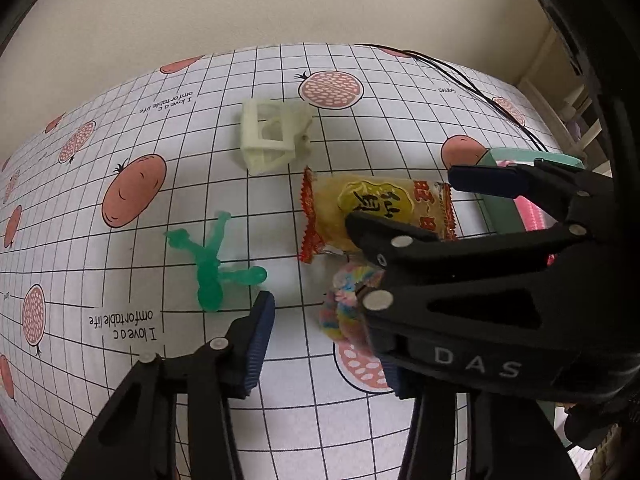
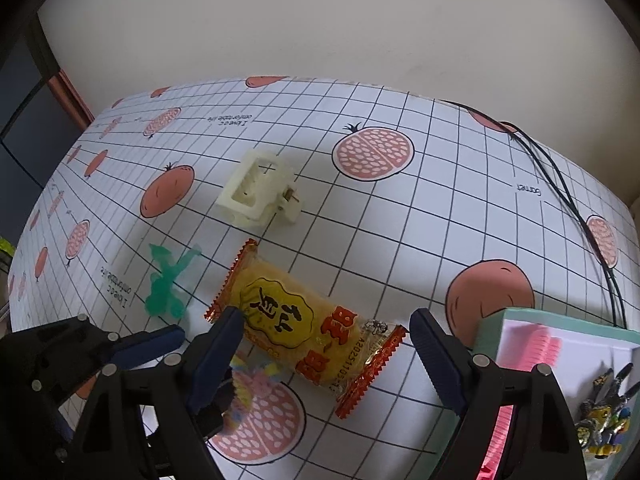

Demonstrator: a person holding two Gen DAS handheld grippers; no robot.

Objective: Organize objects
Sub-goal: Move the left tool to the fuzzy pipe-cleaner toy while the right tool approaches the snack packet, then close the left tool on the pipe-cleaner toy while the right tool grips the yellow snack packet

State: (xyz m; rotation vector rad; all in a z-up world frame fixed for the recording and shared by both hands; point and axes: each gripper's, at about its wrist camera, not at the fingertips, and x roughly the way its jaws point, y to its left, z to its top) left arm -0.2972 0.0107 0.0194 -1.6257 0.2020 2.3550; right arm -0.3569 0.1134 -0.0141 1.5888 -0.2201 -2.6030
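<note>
Snack (image 2: 304, 336) lies on the counter (image 2: 400, 220) between the wide-open, empty right fingers (image 2: 436, 364), long axis slanting far-left to near-right; left gripper (image 1: 324, 344), also open and empty, hovers beside it.

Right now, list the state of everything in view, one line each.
Left gripper: open, straddling the scrunchie.
Right gripper: open, over the snack pack.
Snack pack: sealed, lying flat.
Scrunchie: on the cloth, ungripped.
Green figure: lying flat.
Hair clip: on its side.
Box: open, holding a pink comb.
</note>
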